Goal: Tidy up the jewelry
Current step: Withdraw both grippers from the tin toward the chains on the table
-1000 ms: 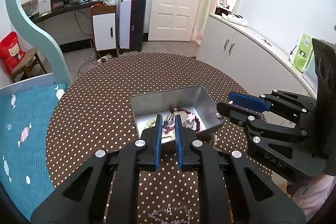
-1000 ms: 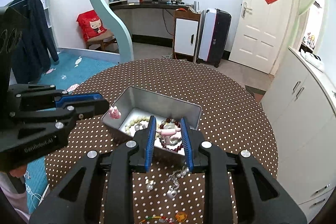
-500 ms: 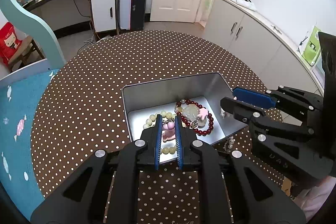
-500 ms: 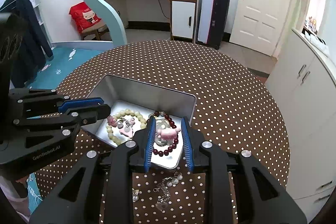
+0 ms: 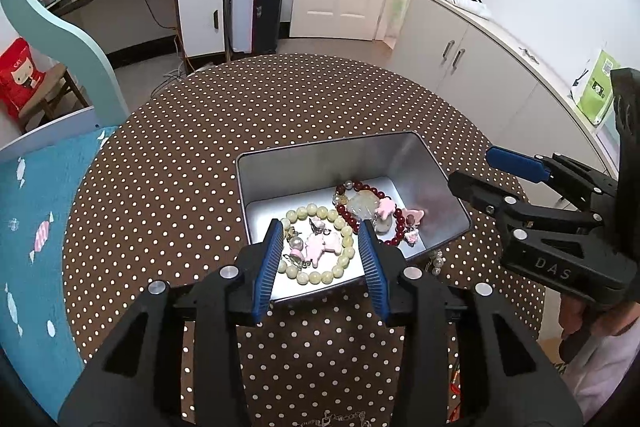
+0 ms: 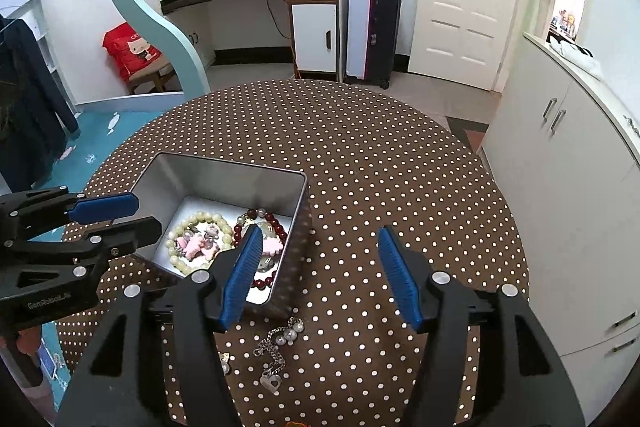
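both claws released: left claw (image 5: 322, 255) above pink charm (image 5: 323, 246) in tin (image 5: 320, 163); right claw (image 6: 320, 263) beside tin.

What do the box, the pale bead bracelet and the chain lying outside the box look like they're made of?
Box: thin metal, likely tinplate; its brushed silver walls throw soft reflections.
Pale bead bracelet: glossy cream-green beads, possibly jade, glass or plastic; slightly translucent.
Chain: silvery metal links with pearl-like beads and a heart pendant; whether the pearls are real cannot be told.
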The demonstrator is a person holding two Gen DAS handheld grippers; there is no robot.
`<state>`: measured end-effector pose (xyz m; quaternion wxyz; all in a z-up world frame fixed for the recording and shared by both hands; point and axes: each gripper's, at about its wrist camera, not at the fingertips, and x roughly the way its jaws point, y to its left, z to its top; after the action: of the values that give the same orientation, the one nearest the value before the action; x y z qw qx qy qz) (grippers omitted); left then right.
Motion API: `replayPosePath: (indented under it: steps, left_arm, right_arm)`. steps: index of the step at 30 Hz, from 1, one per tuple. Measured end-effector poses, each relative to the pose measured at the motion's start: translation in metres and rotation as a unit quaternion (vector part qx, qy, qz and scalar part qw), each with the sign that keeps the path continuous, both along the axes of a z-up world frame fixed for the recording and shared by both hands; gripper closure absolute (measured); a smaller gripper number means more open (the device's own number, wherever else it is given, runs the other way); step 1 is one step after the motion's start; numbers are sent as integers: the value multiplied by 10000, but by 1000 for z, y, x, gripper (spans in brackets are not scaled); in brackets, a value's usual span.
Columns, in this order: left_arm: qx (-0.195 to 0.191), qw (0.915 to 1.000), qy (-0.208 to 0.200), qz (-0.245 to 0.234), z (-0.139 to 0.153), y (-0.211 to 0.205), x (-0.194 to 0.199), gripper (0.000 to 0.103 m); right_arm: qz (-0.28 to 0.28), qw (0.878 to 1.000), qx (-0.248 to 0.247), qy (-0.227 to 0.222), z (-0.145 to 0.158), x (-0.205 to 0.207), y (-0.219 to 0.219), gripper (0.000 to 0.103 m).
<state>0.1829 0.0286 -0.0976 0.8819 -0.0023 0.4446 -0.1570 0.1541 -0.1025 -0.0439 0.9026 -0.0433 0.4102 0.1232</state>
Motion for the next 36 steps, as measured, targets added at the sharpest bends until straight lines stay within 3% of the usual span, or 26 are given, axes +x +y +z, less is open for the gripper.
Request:
replayPosePath:
  steps: [7,9,11,17,22,23,30,36]
  left_arm:
    - [29,9999,-54,-87,6,-5,-14,62]
    - [12,9999,-61,-155,8,-9,-22,53]
    - [-73,9996,-58,-282,10,-11,-33,51]
    - [-77,9982,84,-594,0,-31,-56,25]
    - [40,9968,373,-699,-22,-50,-61,25]
    - [57,9968,363,-715,-25,-55,-61,26]
    - [274,9952,376,-857,-46,-78,-61,63]
    - [540,9938,508,-826,-63,-89,-55,81]
  right_arm:
    - [-120,9999,2,-77,4,-10,-13,41]
    - [-201,9998,23,-69,4,-14,-21,41]
    - [-261,9996,49,-51,3,-20,-28,37]
    - [-417,9990,65,172,-15,-36,-47,32]
    - [-585,9973,181,407,-30,-46,-65,31]
    - [-562,9972,195,444,-34,-51,-67,31]
    - [-460,9968,269,601,-48,-72,-70,31]
    - [-425,9965,341,641,-52,-75,-70,30]
